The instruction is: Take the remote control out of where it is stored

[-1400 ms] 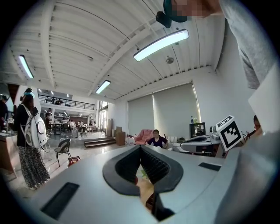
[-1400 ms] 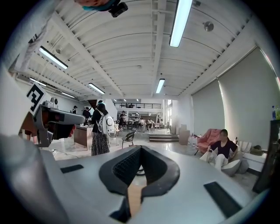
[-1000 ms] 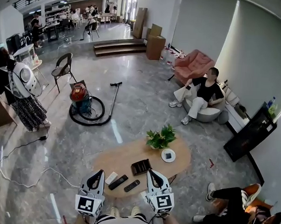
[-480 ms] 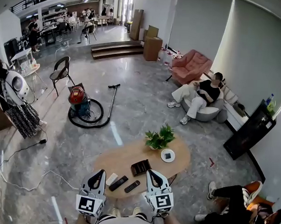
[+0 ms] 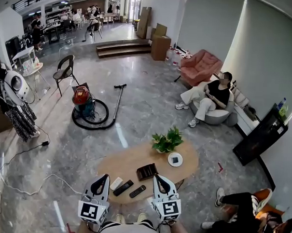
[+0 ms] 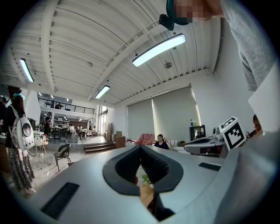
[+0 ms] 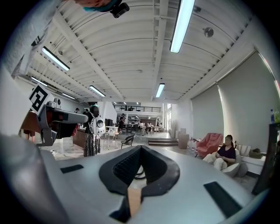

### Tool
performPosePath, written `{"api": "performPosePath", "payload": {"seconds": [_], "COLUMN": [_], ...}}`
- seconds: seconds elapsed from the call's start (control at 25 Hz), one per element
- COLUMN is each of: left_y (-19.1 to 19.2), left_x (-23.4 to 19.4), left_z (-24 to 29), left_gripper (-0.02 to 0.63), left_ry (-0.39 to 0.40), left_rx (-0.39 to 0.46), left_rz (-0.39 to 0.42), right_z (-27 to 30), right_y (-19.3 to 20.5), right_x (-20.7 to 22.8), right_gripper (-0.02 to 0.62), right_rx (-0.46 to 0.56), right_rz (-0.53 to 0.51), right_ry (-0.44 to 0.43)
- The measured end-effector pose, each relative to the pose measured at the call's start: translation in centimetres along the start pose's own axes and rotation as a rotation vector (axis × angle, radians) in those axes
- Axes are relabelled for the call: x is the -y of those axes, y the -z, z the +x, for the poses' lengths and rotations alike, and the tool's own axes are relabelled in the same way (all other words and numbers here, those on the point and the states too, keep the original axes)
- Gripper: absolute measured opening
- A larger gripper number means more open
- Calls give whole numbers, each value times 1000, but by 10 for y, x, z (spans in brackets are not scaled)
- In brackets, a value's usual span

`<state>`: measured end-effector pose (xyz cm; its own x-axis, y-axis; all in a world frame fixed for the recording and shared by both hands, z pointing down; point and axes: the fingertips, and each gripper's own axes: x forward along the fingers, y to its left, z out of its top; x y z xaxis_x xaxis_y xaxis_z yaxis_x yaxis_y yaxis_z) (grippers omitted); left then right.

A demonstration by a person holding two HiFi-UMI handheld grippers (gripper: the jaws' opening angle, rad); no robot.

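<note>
Two black remote controls (image 5: 123, 187) (image 5: 137, 191) lie side by side on the near part of the oval wooden table (image 5: 134, 161), with a small white object (image 5: 116, 184) left of them. A dark brown open box (image 5: 147, 171) sits just behind them; I cannot make out its contents. My left gripper (image 5: 103, 177) and right gripper (image 5: 158, 178) are held up at the table's near edge, one on each side of the remotes. Both point out across the room. In both the left gripper view (image 6: 141, 148) and the right gripper view (image 7: 141, 148) the jaws meet at the tip, with nothing between them.
A potted plant (image 5: 167, 140) and a white dish (image 5: 175, 160) stand at the table's far side. On the floor beyond it is a red vacuum cleaner (image 5: 84, 102) with its hose. A person sits on a grey seat (image 5: 208, 99) at right, and another sits low at bottom right (image 5: 243, 214).
Both grippers have stayed in place and shut. The head view has shifted a little. The person with the white backpack at left has moved further towards the left edge.
</note>
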<state>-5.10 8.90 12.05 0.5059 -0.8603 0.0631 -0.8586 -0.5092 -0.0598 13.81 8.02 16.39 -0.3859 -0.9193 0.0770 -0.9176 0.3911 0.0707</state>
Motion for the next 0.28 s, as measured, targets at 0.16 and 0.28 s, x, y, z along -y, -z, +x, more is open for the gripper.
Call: {"api": "performPosePath", "payload": {"seconds": [0.16,0.28], "left_y": [2,5], "left_x": [3,5], "left_z": [3,5], "left_gripper": [5,5], "left_ry": [0,5], "left_rx": [-4,-7], "left_rz": [3,4], "right_z": [1,2], "right_y": [0,0], "right_x": [3,4], "right_gripper": [8,8], "right_rx": [4,10], "right_rz": [2,3], "right_ry": [-6,-9]}}
